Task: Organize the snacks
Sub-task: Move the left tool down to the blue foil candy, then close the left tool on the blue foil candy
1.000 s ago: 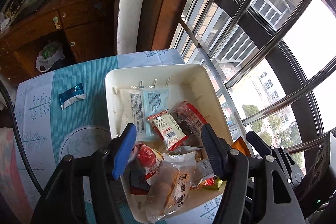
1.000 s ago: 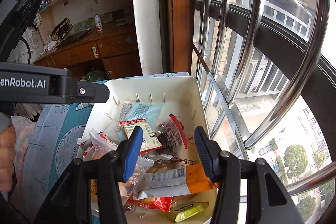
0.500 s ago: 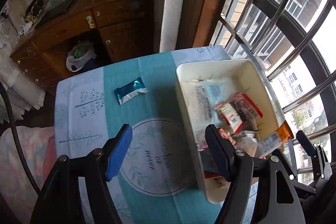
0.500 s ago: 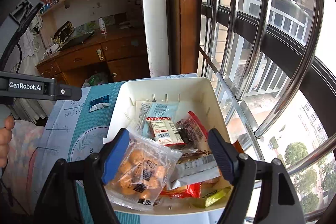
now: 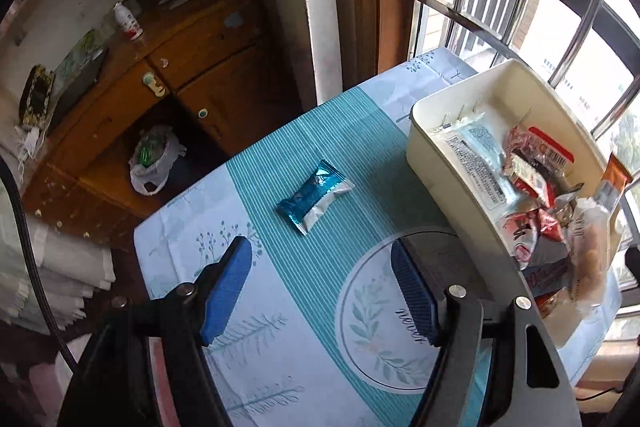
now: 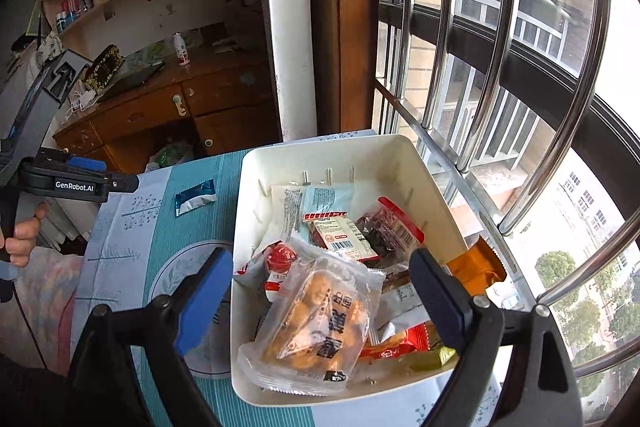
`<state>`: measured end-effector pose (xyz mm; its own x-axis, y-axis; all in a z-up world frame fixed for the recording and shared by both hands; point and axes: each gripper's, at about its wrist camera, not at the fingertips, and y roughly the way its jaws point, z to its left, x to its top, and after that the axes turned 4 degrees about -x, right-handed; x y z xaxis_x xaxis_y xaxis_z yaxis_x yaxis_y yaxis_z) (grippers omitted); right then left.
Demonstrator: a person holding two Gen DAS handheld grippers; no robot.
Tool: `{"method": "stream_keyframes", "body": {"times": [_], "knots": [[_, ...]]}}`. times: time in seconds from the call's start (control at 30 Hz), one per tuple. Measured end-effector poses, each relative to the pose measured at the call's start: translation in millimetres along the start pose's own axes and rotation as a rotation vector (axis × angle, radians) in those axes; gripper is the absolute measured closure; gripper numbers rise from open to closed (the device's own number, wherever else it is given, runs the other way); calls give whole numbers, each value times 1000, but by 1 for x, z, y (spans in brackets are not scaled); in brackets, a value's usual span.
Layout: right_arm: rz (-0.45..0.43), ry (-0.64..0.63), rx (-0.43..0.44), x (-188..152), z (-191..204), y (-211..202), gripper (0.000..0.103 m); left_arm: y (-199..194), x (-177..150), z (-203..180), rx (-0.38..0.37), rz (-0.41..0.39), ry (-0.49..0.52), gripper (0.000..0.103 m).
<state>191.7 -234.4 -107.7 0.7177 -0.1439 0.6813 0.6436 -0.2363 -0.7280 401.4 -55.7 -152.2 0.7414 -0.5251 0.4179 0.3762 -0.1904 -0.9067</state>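
A white bin [image 6: 340, 151] full of several snack packets stands on the table by the window; it also shows in the left wrist view [image 5: 424, 155]. A clear packet of round biscuits [image 6: 316, 319] lies on top at its near end. One blue-and-silver snack packet [image 5: 316, 195] lies alone on the teal tablecloth left of the bin, also in the right wrist view [image 6: 195, 197]. My left gripper [image 5: 320, 287] is open and empty above the cloth, just short of the blue packet. My right gripper [image 6: 320, 303] is open and empty above the bin's near end.
The table has a teal and pale-blue cloth [image 5: 260, 339] with a round leaf motif. Window bars [image 6: 500, 67] run close along the bin's far side. A wooden cabinet [image 5: 168, 87] and a white plastic bag [image 5: 154, 163] stand beyond the table's far edge.
My left gripper has swung left, away from the bin, and now faces the lone blue packet. My right gripper has drawn back and opened wider, and the biscuit packet now lies in the bin.
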Motion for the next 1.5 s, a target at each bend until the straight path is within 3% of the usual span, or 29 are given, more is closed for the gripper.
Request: {"method": "stream_keyframes", "body": {"times": [0.33, 0.43, 0.7, 0.8, 1.07, 1.33, 1.5], "knots": [[63, 25, -183, 10, 17, 25, 5, 90, 25, 10, 29, 65, 241, 32], [85, 12, -248, 11, 20, 36, 5, 118, 28, 12, 2, 111, 249, 32], [142, 10, -270, 8, 20, 55, 5, 172, 30, 19, -30, 171, 217, 32], [147, 8, -285, 8, 19, 57, 5, 179, 30, 19, -42, 164, 219, 33], [156, 16, -310, 6, 12, 57, 5, 179, 35, 16, -119, 129, 205, 62], [149, 22, -303, 6, 8, 51, 5, 175, 29, 6, -91, 110, 199, 70], [137, 41, -302, 4, 4, 44, 5, 168, 21, 6, -103, 129, 119, 72]]}}
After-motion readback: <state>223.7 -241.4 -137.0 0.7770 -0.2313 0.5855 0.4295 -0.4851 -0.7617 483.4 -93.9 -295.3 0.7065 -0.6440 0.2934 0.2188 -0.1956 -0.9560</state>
